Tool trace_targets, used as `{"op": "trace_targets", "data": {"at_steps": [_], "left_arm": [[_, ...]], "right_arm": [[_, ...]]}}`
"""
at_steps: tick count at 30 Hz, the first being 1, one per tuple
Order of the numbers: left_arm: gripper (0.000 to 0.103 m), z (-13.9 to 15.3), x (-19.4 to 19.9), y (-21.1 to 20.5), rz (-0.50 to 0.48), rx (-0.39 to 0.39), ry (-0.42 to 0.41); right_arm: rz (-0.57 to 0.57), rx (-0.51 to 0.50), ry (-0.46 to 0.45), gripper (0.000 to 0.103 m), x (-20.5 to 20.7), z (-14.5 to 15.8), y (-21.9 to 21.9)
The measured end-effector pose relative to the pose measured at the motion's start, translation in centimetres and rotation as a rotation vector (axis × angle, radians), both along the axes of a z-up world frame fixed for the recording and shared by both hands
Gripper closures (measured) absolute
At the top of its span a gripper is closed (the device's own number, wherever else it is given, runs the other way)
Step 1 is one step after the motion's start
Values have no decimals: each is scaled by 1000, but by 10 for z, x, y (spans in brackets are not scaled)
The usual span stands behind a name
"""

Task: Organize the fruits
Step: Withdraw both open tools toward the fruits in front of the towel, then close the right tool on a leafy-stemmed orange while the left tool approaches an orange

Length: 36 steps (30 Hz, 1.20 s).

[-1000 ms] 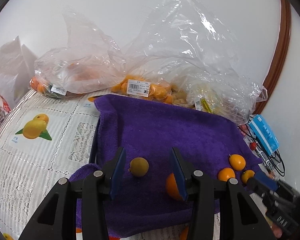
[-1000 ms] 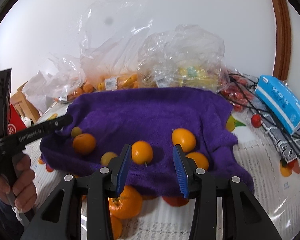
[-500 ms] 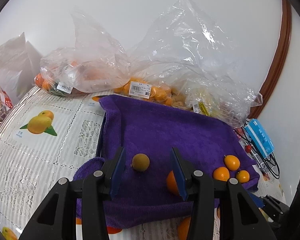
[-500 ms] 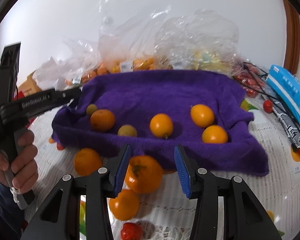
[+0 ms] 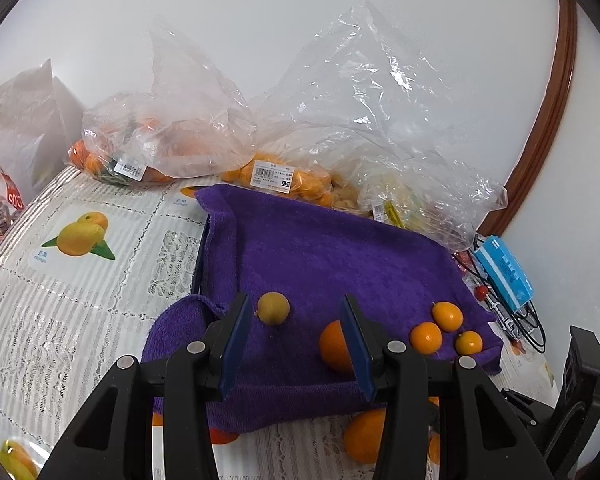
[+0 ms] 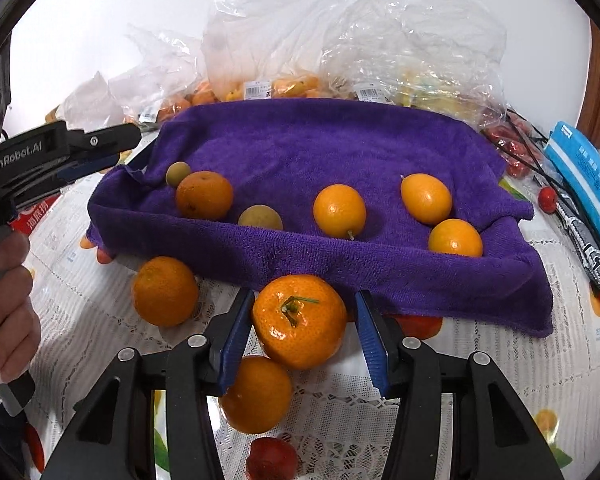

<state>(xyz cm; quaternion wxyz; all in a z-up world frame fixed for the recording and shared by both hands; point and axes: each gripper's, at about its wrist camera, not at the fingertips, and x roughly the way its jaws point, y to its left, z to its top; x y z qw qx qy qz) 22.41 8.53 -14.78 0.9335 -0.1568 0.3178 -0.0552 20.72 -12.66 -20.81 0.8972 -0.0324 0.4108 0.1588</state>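
Note:
A purple towel point(image 6: 320, 140) lies over a tray and holds several small oranges and two greenish fruits. In front of it on the lace tablecloth sits a large tangerine point(image 6: 300, 320), stem up. My right gripper point(image 6: 304, 298) straddles it. Its jaws are closing, and a gap still shows at the right pad. Two more tangerines point(image 6: 165, 291) point(image 6: 256, 394) lie beside and below it. My left gripper point(image 5: 294, 304) hovers open over the towel point(image 5: 320, 248), empty, with a greenish fruit point(image 5: 273, 308) by its left finger and an orange point(image 5: 334, 346) behind its right finger.
Clear plastic bags of fruit point(image 6: 284, 84) line the wall behind the towel. A blue box point(image 6: 584, 176), black cables and cherry tomatoes point(image 6: 547, 197) lie at the right. A red fruit point(image 6: 272, 458) sits near the front edge. A hand point(image 6: 4, 312) holds the left gripper point(image 6: 112, 148).
My right gripper has dropped from over the towel's front edge to the tablecloth, and the large tangerine now sits between its jaws. The left gripper has hardly moved.

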Motion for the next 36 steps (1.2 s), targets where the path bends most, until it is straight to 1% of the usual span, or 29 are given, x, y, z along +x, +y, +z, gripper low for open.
{"op": "trace_targets", "data": {"at_steps": [4,8,14,17,21,27,31,36], "left_arm": [[60,1,-2,-1,-6,2,-8],[60,0,-3,-2,-15,2,-5],[60,-4,-7,-9,-38,18,3],[60,-4,-12,-13,-57,23,0],[60,-6,-19,-23,-80,58,-5],[60,-13,-27,-36,-116,92,11],[60,-17,-33,-36,-135,56,33],[60,-22,-41,-40,-156,32,51]], "right_arm": [[-10,22,-14,59,-2,3,-4],[-27,94,-76,59,-10,13,-16],[-82,100,-142,59,-23,31,-31],[-115,97,-151,59,-30,36,-46],[-142,40,-139,59,-39,31,-62],[-152,11,-48,59,-37,8,-76],[-148,30,-28,58,-35,5,-77],[-141,-13,13,58,-32,-3,-70]]}}
